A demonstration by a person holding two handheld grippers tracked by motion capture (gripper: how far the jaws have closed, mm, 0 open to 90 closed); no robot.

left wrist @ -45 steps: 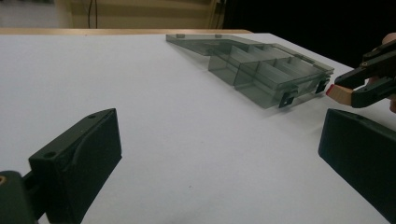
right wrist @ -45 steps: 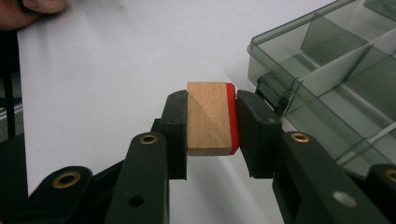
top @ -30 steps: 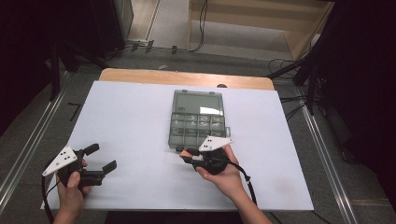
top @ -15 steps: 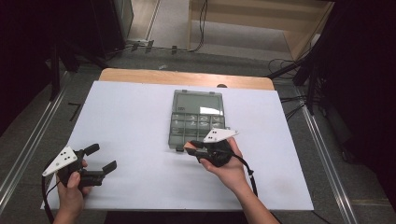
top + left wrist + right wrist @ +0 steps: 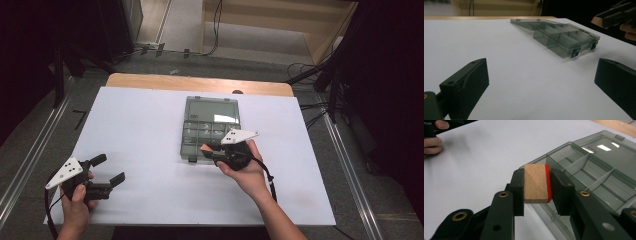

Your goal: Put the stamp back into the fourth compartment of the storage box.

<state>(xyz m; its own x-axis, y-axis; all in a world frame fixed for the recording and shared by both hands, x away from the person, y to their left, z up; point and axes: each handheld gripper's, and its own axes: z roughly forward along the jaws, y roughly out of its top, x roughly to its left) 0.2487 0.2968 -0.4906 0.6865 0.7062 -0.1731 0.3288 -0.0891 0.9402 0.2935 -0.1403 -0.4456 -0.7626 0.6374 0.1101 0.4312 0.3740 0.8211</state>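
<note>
A smoky clear compartment box (image 5: 207,127) lies open in the middle of the white table (image 5: 145,125), its lid folded flat away from me. My right gripper (image 5: 209,151) hovers over the box's near edge, shut on a small wooden block (image 5: 535,183) with one red face. In the right gripper view the block sits upright between the two pads, above the box's (image 5: 594,167) front compartments. My left gripper (image 5: 110,169) stands open near the table's front left corner, nothing between its jaws. The left gripper view has the box (image 5: 560,35) ahead and the right gripper (image 5: 615,13) at the top right.
The box has several divided compartments, and those I can see hold nothing. A wooden table edge (image 5: 200,82) shows beyond the white sheet. Metal rails (image 5: 350,170) run along the floor on both sides, and cables lie at the far right.
My right gripper has risen and moved forward with the block, from just in front of the box to over its near edge. The left gripper has stayed put.
</note>
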